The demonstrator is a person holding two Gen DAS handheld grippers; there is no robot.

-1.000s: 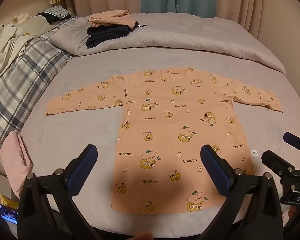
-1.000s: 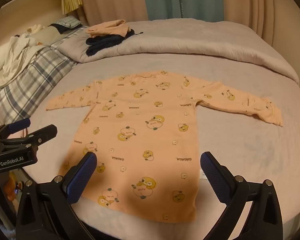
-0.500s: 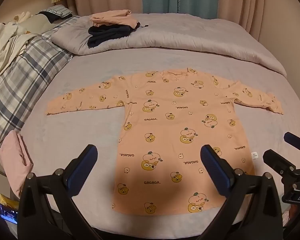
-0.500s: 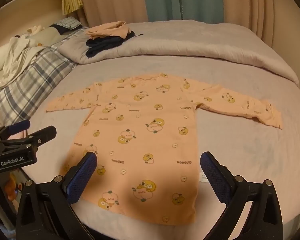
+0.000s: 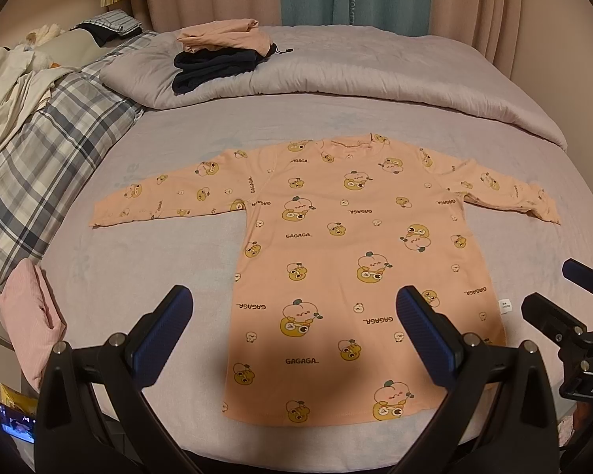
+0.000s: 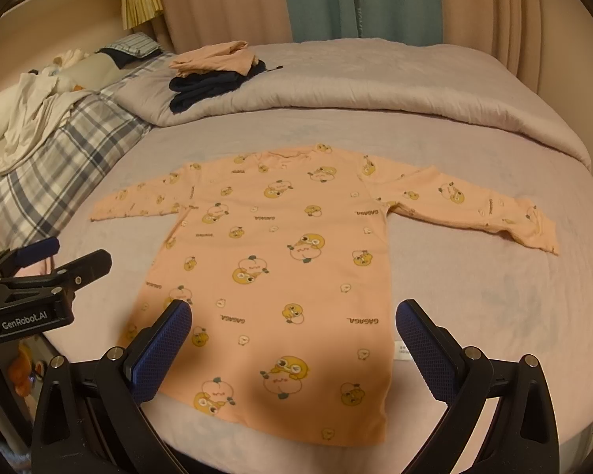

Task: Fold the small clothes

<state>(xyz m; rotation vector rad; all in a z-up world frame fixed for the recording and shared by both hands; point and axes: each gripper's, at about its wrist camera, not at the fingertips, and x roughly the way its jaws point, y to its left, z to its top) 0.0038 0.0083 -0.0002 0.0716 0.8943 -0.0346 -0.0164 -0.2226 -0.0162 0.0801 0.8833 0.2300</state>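
A small peach long-sleeved shirt [image 5: 348,260] [image 6: 280,268] printed with yellow cartoon figures lies flat on the grey bed, both sleeves spread out to the sides and the hem toward me. My left gripper [image 5: 294,333] hovers open above the hem, with nothing between its blue pads. My right gripper [image 6: 294,347] is likewise open and empty over the hem's right part. Each gripper shows at the edge of the other's view: the right gripper [image 5: 573,308] and the left gripper [image 6: 39,272].
Folded peach and dark navy clothes [image 5: 217,55] sit stacked on the rolled grey duvet [image 5: 375,79] at the back. A plaid blanket [image 5: 39,166] and white cloth lie at the left. A pink folded cloth [image 5: 31,324] rests at the bed's near left edge.
Both grippers have drawn back and risen slightly, so the shirt sits a little farther away. The shirt itself has not moved.
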